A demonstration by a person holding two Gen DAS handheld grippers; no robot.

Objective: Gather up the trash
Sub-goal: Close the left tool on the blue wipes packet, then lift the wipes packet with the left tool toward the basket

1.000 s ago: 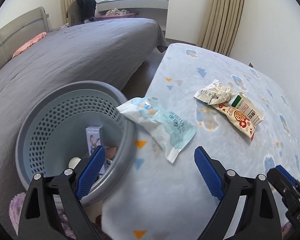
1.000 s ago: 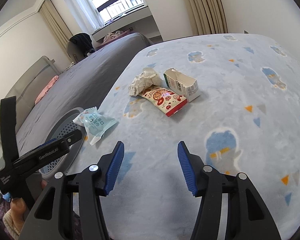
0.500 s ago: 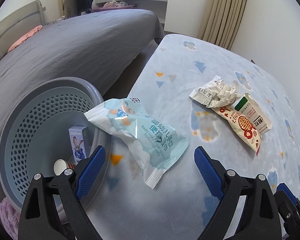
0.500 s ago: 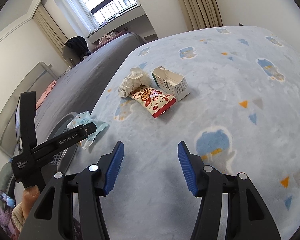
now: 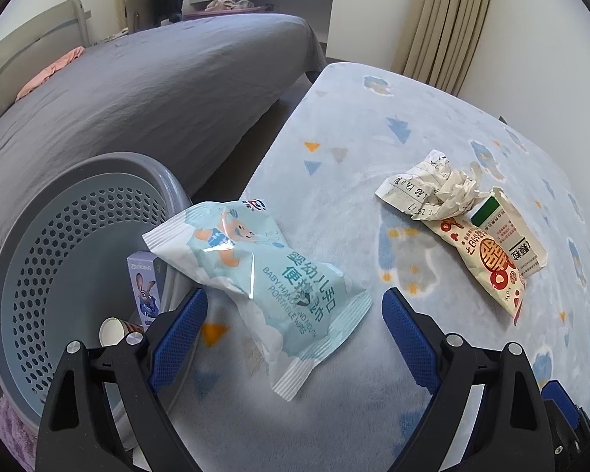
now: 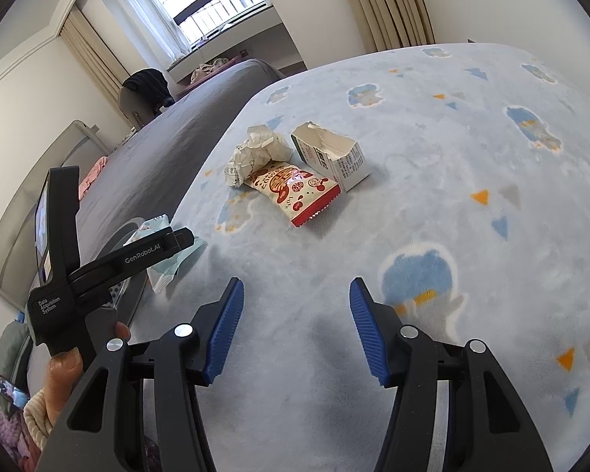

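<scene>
Two tools are in view over a light blue blanket (image 5: 432,129) with small triangles and cloud shapes on it. Going from left to right in the left wrist view, a gray basket (image 5: 23,259) with holes in its wall stands at 9 o'clock, beside the edge of the blanket. Inside it a small box with a rabbit picture (image 5: 145,287) stands upright, and a small paper cup (image 5: 112,331) lies near it. A pale blue wipes packet (image 5: 255,275) lies at the center, with its upper left end over the rim of the basket and the rest on the blanket. The left tool (image 5: 293,320) hangs above the lower end of this packet with its jaws wide apart; the blue pads do not touch it. At 3 o'clock three things lie together: a crumpled paper (image 5: 432,192), a red and white snack bag (image 5: 487,263) partly under the paper, and a torn small carton (image 5: 519,244) touching the bag on its right side.

In the right wrist view the same three things lie at 12 o'clock, well apart from the right tool (image 6: 293,328). This tool is about half open over bare blanket, with nothing between its pads. At 9 o'clock a hand (image 6: 65,369) holds the left tool. A gray bed (image 5: 137,90) stands behind the basket.
</scene>
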